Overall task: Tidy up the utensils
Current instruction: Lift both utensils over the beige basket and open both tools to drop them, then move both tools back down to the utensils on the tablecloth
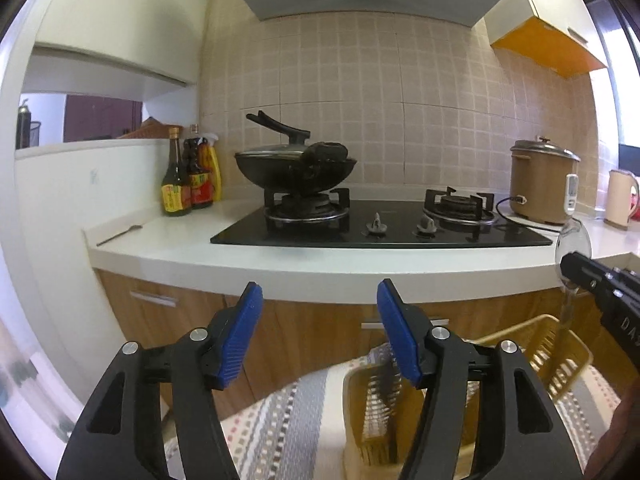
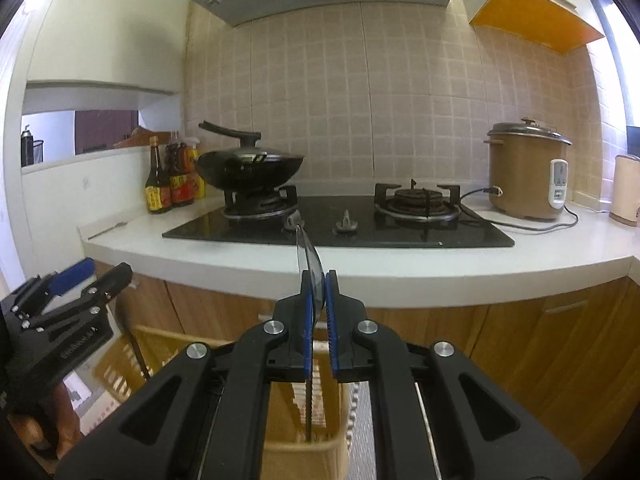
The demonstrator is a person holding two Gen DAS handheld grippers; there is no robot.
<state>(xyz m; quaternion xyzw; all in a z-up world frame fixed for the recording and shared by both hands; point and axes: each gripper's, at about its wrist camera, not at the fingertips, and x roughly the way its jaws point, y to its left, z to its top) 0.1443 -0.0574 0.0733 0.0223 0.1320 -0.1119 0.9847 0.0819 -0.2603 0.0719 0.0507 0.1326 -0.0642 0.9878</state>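
My right gripper [image 2: 319,280] is shut on a clear plastic spoon [image 2: 310,256], bowl up, its thin handle hanging down into a yellow slotted basket [image 2: 304,452]. In the left wrist view the spoon's bowl [image 1: 573,240] shows at the far right, held by the right gripper [image 1: 576,270] above the basket [image 1: 532,344]. My left gripper [image 1: 320,298] is open and empty, held in front of the counter edge, left of the basket. It also shows at the left of the right wrist view [image 2: 96,274]. A thin metal utensil [image 1: 120,234] lies on the counter's left end.
The basket stands on a striped cloth [image 1: 288,420]. On the white counter [image 1: 360,268] are a black gas hob [image 1: 380,228], a lidded wok [image 1: 296,168], sauce bottles [image 1: 188,180], a rice cooker [image 1: 544,180] with its cord, and a kettle [image 1: 622,196].
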